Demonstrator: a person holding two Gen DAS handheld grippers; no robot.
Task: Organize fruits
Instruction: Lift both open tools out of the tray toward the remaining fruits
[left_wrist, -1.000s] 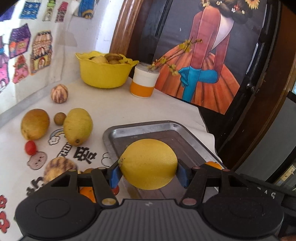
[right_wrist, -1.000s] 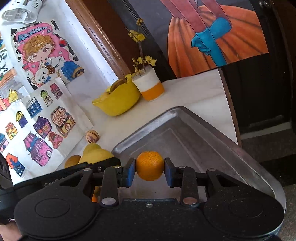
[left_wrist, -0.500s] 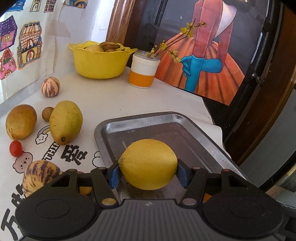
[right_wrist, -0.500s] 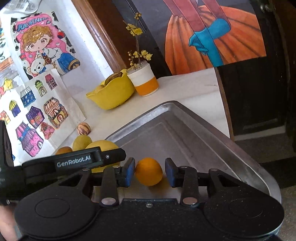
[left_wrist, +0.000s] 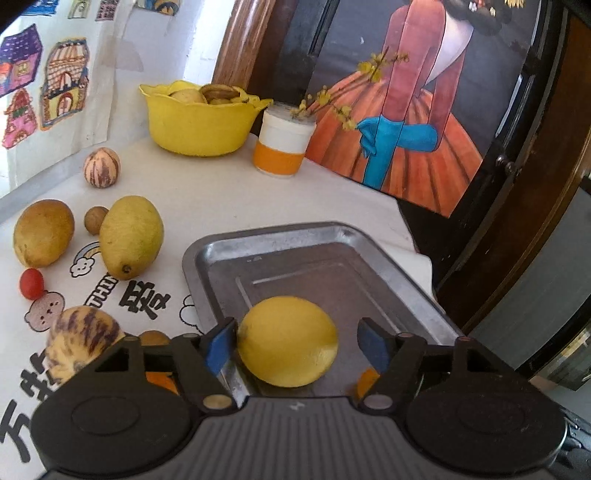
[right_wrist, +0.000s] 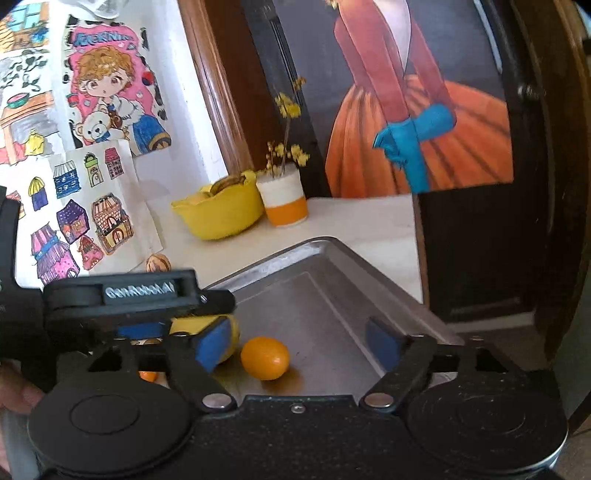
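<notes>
A yellow lemon (left_wrist: 287, 340) lies on the metal tray (left_wrist: 332, 236) between the open jaws of my left gripper (left_wrist: 297, 345), touching neither pad. A small orange (right_wrist: 265, 357) lies on the same tray (right_wrist: 332, 280) between the open jaws of my right gripper (right_wrist: 299, 345). The left gripper's body (right_wrist: 122, 291) shows at the left of the right wrist view, with the lemon (right_wrist: 231, 338) partly hidden behind it.
On the cloth left of the tray lie two yellow-green mangoes (left_wrist: 131, 236) (left_wrist: 43, 232), two striped melons (left_wrist: 83, 341) (left_wrist: 102, 167), a small brown fruit (left_wrist: 95, 220) and a red tomato (left_wrist: 31, 283). A yellow bowl (left_wrist: 199, 122) and a white-orange vase (left_wrist: 282, 147) stand at the back.
Both grippers opened. The lemon and the orange were let go and now rest on the tray.
</notes>
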